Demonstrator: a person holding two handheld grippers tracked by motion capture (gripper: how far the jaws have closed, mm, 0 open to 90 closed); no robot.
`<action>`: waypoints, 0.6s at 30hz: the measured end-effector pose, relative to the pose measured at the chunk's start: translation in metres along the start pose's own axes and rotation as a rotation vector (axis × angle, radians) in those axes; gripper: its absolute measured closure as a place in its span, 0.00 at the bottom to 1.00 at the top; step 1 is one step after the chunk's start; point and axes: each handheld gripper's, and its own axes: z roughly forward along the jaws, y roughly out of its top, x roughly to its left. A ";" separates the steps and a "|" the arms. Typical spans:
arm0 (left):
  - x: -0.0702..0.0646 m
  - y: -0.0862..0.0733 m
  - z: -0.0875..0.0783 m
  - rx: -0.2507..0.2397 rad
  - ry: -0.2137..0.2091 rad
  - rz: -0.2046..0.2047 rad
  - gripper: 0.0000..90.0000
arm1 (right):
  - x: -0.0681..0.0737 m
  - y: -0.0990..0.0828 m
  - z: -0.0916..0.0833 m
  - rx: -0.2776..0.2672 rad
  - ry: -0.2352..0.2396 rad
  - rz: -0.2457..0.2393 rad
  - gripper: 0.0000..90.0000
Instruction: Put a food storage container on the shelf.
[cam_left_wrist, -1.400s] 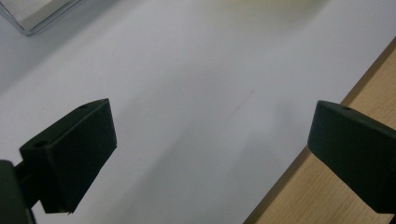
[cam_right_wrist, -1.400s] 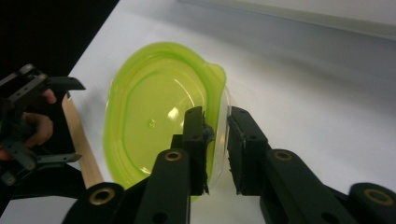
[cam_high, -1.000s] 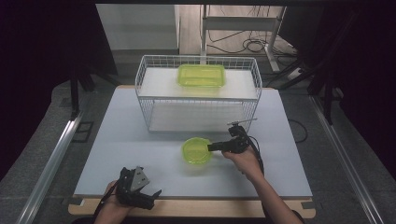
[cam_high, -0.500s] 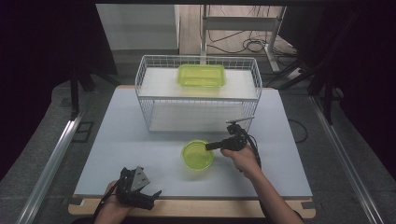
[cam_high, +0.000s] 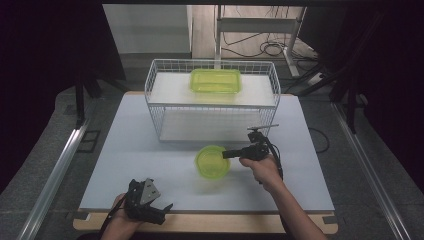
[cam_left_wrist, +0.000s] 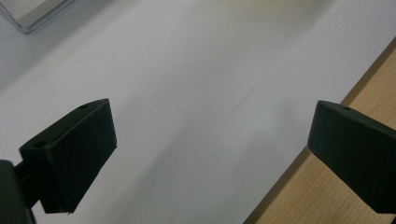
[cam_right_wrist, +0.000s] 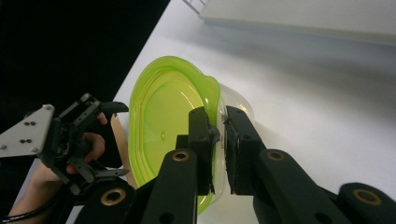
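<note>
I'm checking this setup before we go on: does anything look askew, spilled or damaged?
Nothing looks spilled or broken. The one oddity: the round green bowl is tipped up on its side, because the right gripper is pinching its rim. The green rectangular container sits flat on the wire rack. The left gripper is open.

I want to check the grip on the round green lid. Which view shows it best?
The right gripper view: the right gripper pinches the round green lid at its rim, close up. The high view shows the lid small on the table; the left gripper view adds nothing on it.
</note>
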 end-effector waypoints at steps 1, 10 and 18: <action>0.000 0.000 -0.001 -0.005 0.003 -0.003 0.01 | 0.002 0.001 -0.002 -0.004 0.002 -0.001 0.91; 0.002 0.001 -0.003 -0.023 0.002 -0.022 0.01 | 0.030 0.011 -0.029 -0.065 0.020 -0.034 0.91; 0.002 0.001 -0.003 -0.022 0.004 -0.019 0.01 | 0.054 0.027 -0.047 -0.099 0.020 -0.078 0.91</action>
